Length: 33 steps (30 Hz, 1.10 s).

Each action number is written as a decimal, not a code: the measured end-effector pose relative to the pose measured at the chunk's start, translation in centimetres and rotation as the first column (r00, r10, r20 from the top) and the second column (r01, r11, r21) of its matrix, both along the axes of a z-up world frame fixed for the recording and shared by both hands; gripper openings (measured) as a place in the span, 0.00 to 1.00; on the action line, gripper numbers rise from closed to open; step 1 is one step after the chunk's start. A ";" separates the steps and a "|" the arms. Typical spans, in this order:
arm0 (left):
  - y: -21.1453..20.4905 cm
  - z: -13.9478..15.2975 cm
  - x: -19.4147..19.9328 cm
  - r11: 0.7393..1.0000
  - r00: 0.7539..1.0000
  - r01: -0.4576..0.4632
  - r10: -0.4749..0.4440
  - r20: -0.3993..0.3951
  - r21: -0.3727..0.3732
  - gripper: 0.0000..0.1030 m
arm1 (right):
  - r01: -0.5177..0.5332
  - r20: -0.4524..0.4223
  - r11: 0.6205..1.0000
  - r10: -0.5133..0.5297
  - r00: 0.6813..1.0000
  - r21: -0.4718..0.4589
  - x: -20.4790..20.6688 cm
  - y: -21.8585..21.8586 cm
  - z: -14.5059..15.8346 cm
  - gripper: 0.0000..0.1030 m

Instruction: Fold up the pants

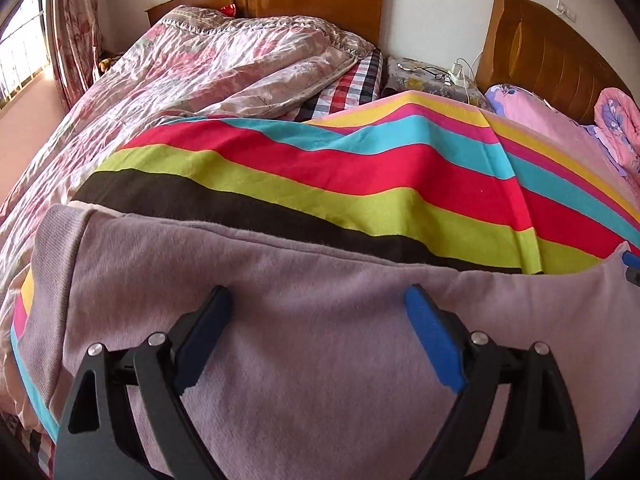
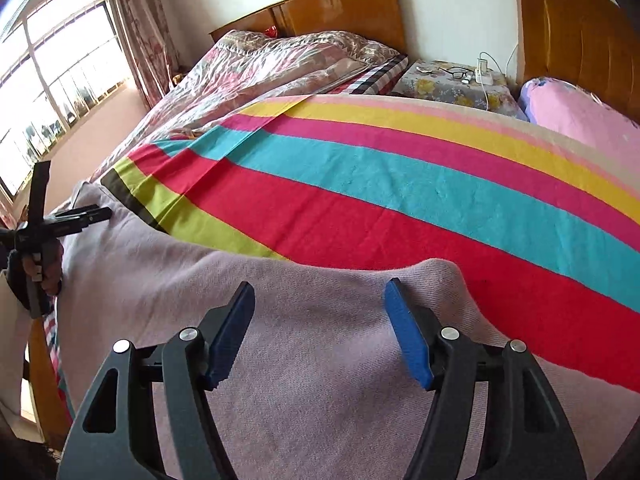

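The pale lilac pants [image 1: 320,340] lie flat across the near edge of a striped blanket [image 1: 320,168] on the bed; a ribbed band [image 1: 52,264] shows at their left end. My left gripper [image 1: 318,300] is open just above the cloth, holding nothing. In the right wrist view the pants [image 2: 320,340] fill the foreground and my right gripper [image 2: 320,292] is open above their far edge, holding nothing. The left gripper [image 2: 96,214] also shows there at the pants' left end. A blue tip of the right gripper [image 1: 632,260] shows at the left view's right edge.
The rainbow-striped blanket [image 2: 400,184] covers the bed. A pink floral quilt [image 1: 200,64] lies behind on the left, a pink pillow [image 2: 580,116] at the right. A nightstand [image 2: 452,80] with glasses and a power strip stands between wooden headboards [image 2: 348,8]. A window [image 2: 52,80] is at the left.
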<state>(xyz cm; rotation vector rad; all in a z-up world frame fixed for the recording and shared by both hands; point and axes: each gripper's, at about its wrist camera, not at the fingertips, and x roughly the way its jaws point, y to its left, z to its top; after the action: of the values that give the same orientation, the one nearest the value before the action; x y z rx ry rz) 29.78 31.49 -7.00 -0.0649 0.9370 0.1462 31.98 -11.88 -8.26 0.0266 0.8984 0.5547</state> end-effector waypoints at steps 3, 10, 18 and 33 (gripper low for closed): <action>-0.7 0.9 -0.2 0.999 1.000 -0.023 0.023 0.014 0.029 0.87 | 0.046 0.027 0.999 -0.045 0.999 -0.025 -0.4 -0.4 0.5 0.63; -1.8 0.0 0.1 0.988 0.993 -0.119 0.119 0.004 0.097 0.86 | 0.124 -0.005 0.978 -0.126 0.992 -0.168 -0.1 -3.0 -0.7 0.67; -22.1 4.0 -2.2 0.945 0.937 0.327 -0.326 0.124 0.018 0.88 | 0.259 0.069 0.957 -0.252 0.965 -0.130 -5.6 -9.7 2.5 0.73; -39.4 -1.5 -3.1 0.907 0.910 0.413 -0.414 -0.012 0.084 0.95 | 0.530 0.051 0.848 -0.530 0.846 0.026 -20.2 -32.5 2.9 0.76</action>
<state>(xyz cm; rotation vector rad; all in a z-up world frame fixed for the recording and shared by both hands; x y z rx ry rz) 26.68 -7.95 -8.46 0.2134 0.9178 -0.2089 11.77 -44.39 -5.33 0.2625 0.7879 0.0384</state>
